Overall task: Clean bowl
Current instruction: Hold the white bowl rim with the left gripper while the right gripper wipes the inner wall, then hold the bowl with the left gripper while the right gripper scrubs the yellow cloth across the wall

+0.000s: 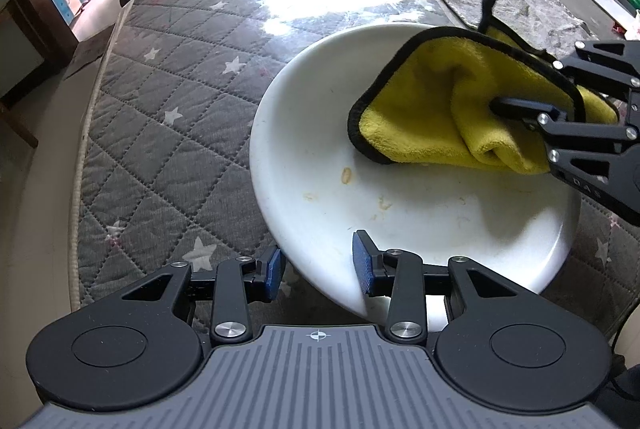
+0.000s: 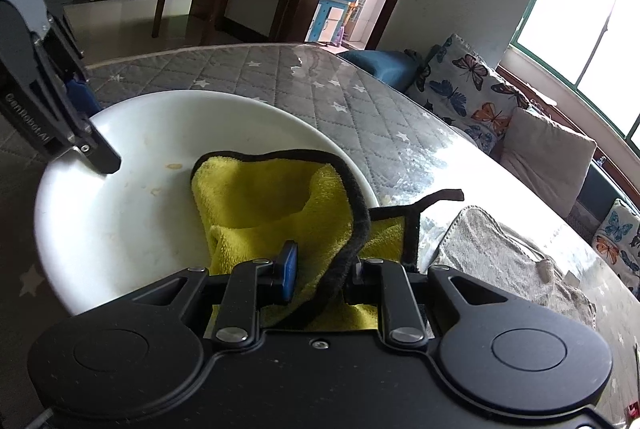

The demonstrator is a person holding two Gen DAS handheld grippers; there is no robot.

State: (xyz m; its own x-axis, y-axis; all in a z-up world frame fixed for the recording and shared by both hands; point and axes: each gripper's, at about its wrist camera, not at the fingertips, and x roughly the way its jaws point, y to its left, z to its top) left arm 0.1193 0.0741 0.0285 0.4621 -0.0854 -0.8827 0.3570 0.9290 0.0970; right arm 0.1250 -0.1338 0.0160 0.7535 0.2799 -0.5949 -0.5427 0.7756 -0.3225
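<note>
A wide white bowl [image 1: 320,149] [image 2: 120,221] sits on the grey quilted table, with a few yellowish food specks [image 1: 346,175] on its inside. My left gripper [image 1: 318,265] [image 2: 90,125] straddles the bowl's near rim, one blue pad outside and one inside, shut on the rim. A yellow cloth with black trim [image 1: 432,97] [image 2: 260,197] lies bunched inside the bowl on its right side. My right gripper [image 2: 322,269] [image 1: 504,101] is shut on a fold of this cloth; one of its fingers is buried in the fabric.
A crumpled grey rag [image 1: 512,5] [image 2: 500,253] lies on the table beyond the bowl. The star-patterned table cover [image 1: 180,89] is glossy, and its edge [image 1: 80,189] runs down the left. Butterfly cushions [image 2: 460,85] line the bench behind the table.
</note>
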